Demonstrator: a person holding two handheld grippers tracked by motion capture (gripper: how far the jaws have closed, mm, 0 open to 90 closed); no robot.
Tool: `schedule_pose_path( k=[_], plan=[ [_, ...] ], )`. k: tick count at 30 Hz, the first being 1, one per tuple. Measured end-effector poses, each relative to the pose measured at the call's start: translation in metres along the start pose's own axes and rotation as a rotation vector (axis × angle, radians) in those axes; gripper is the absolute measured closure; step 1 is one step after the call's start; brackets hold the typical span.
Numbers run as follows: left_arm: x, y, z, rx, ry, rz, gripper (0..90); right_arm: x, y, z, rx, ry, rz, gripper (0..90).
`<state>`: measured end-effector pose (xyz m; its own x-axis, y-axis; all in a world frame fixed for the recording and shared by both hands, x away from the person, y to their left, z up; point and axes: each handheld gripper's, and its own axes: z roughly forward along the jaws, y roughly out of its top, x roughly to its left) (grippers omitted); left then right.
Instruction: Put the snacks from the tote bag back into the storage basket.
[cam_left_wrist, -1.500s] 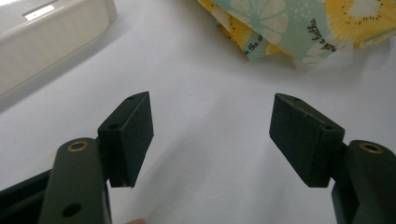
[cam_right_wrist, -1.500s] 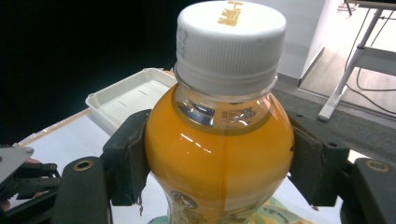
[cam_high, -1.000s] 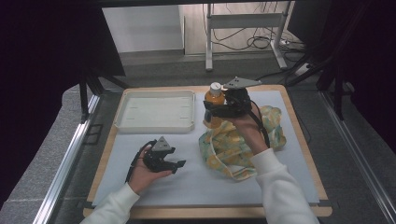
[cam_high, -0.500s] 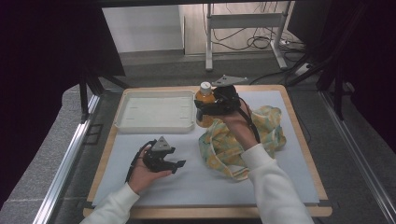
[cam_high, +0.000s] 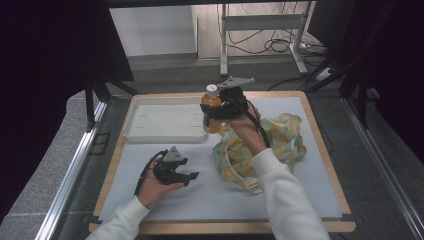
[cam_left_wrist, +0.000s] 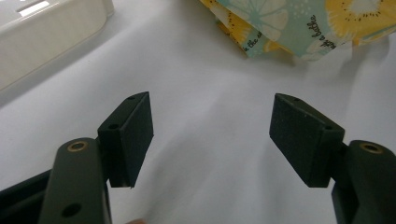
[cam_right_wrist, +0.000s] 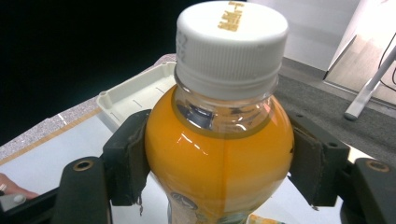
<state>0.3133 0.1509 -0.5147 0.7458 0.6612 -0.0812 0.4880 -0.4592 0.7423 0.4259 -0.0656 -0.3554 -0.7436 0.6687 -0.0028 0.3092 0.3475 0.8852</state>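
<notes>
Right gripper (cam_high: 214, 111) clamped on both sides of an orange drink bottle (cam_high: 211, 107) with a white cap (cam_right_wrist: 232, 41), held upright above the worktop (cam_high: 210, 200) by the near right corner of a white tray (cam_high: 162, 120). Just behind the bottle, a yellow and teal patterned cloth (cam_high: 272, 142) bunched on the worktop. Left gripper (cam_high: 186, 176) low over the worktop near the front, jaws spread wide with nothing between them.

Open mat (cam_high: 210, 192) in front, tray (cam_high: 162, 120) rear left, cloth (cam_high: 270, 145) right

Right gripper (cam_high: 212, 111) raised at arm's length, jaws clamped; left gripper (cam_high: 187, 176) low, jaws wide apart.
</notes>
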Motion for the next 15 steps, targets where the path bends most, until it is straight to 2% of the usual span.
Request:
schedule_pose_path(
  k=[15],
  plan=[
    [0.000, 0.000, 0.000, 0.004, -0.003, 0.005, 30.4, 0.001, 0.006, 0.021, 0.024, 0.000, 0.003, 29.9]
  ],
)
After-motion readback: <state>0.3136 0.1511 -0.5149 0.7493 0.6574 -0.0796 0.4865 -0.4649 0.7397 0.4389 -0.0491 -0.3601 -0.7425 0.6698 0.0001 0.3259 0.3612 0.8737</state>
